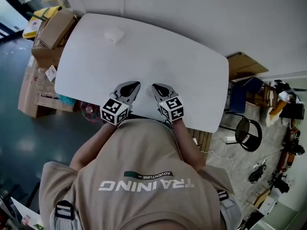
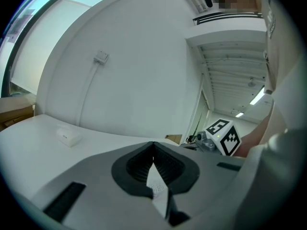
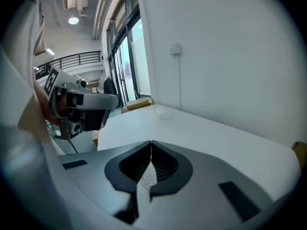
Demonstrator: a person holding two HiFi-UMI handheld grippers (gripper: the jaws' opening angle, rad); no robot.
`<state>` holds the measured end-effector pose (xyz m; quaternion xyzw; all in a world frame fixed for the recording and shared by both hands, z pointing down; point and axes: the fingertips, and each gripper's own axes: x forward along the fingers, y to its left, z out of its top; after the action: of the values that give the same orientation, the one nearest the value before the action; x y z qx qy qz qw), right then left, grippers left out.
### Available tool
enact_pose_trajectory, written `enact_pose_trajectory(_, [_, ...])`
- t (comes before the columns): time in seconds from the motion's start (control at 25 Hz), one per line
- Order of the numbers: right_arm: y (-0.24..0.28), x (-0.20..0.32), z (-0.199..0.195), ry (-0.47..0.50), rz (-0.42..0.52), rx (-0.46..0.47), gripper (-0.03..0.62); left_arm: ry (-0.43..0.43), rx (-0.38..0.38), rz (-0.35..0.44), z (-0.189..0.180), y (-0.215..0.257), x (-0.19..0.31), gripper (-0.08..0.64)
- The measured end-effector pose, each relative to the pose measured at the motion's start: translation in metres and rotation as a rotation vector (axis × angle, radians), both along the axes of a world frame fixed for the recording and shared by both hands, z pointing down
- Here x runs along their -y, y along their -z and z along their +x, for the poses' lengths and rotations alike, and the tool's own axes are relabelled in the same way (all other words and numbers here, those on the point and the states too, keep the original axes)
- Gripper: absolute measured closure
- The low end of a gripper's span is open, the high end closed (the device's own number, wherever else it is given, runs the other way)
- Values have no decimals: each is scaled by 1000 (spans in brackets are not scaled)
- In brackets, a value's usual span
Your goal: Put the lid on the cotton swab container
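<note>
White table (image 1: 144, 66): 1 small white box (image 1: 114, 35) is seen at the far side, well apart from both grippers. It is judged light, so it could be shoved or tipped on a long reach. Left gripper (image 1: 136, 85) and right gripper (image 1: 155, 86) are held at the near edge with jaws pressed together on nothing. The box looks pale and squat; lid and container cannot be told apart.

- The table (image 1: 144, 56) was white, smooth and matt.
- The left gripper (image 1: 131, 86) and right gripper (image 1: 159, 88) were matt grey plastic, with black ribbed pads (image 2: 136, 167).
- The small box (image 1: 114, 35) near the table's far edge looked like smooth white plastic.
- The cartons (image 1: 56, 28) off the left edge were brown cardboard.
- The shirt (image 1: 144, 162) was beige cloth.
- The floor (image 1: 19, 143) was dark and glossy.
</note>
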<state>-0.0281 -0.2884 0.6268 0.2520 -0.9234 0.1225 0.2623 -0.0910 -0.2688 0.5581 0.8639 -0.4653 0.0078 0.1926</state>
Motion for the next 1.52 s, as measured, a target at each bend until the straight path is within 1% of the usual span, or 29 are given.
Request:
enact_pose_trajectory(0.08, [-9,-1,-3,38,3,-24,574,7,9,6,0,1,-1,548])
enact_pose_trajectory(0.2, [-22,-3,-6,64,-29,-41,574,41,22,18,-8,4,-2,548])
enact_pose_trajectory(0.36, [-33,-4,-5,61,-77,-53,574,80,28,8,-20,1,-6,548])
enact_pose_trajectory(0.48, [-44,-6,-6,41,-113,-60,574,89,29,-3,-28,-3,-10,548])
enact_pose_trajectory(0.64, [-55,-12,-5,51,-114,-107,574,68,34,5,-27,-2,-11,548])
enact_pose_trajectory(0.8, [-61,-16,-3,74,-93,-145,574,42,36,16,-21,1,-7,548])
enact_pose_trajectory(1.04, [-66,-20,-1,75,-80,-156,574,21,46,18,-18,4,-7,548])
enact_pose_trajectory(1.16, [-67,-19,1,68,-89,-155,574,12,52,19,-15,5,-9,548])
enact_pose_trajectory(1.32, [-68,-18,-3,99,-87,-192,574,7,52,18,-15,4,-11,548])
enact_pose_trajectory(1.44, [-68,-17,-6,111,-91,-218,574,4,55,39,-15,9,-7,548])
enact_pose_trajectory(1.52, [-69,-16,-6,108,-85,-216,574,4,59,57,-14,14,-5,548])
